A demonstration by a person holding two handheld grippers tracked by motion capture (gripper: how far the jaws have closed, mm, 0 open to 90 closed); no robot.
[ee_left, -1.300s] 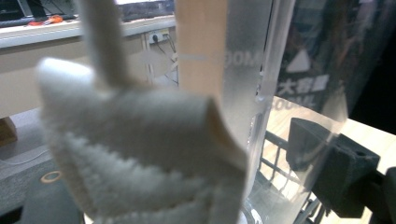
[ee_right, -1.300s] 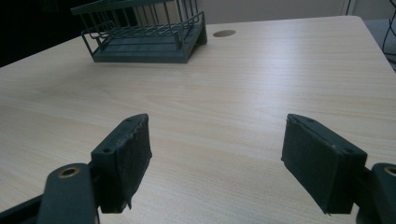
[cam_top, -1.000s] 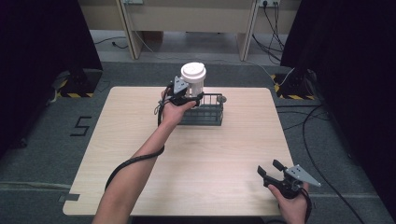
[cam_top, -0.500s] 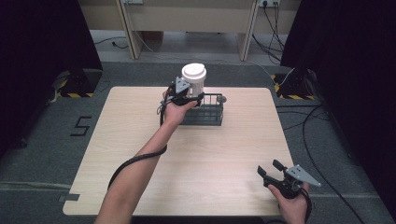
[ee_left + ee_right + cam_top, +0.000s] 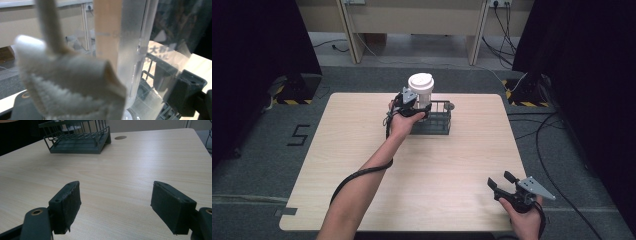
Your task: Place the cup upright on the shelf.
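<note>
Gripping white-lidded cup (image 5: 421, 89) over wire rack (image 5: 435, 120): left claw (image 5: 408, 102); right claw (image 5: 503, 184) spread.

A wire rack (image 5: 436, 120) stands on the desk (image 5: 362, 150) at its far middle. A lidded cup (image 5: 421, 89) sits at the rack's left end, with the left gripper (image 5: 409, 104) beside it. The right gripper (image 5: 502, 186) is at the near right corner.

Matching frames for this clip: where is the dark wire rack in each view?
High view: wire rack at table's far centre, beside the left claw.
Left gripper view: lower right, behind a clear cup.
Right gripper view: upper left.
Shared landmark: the light wooden table.
</note>
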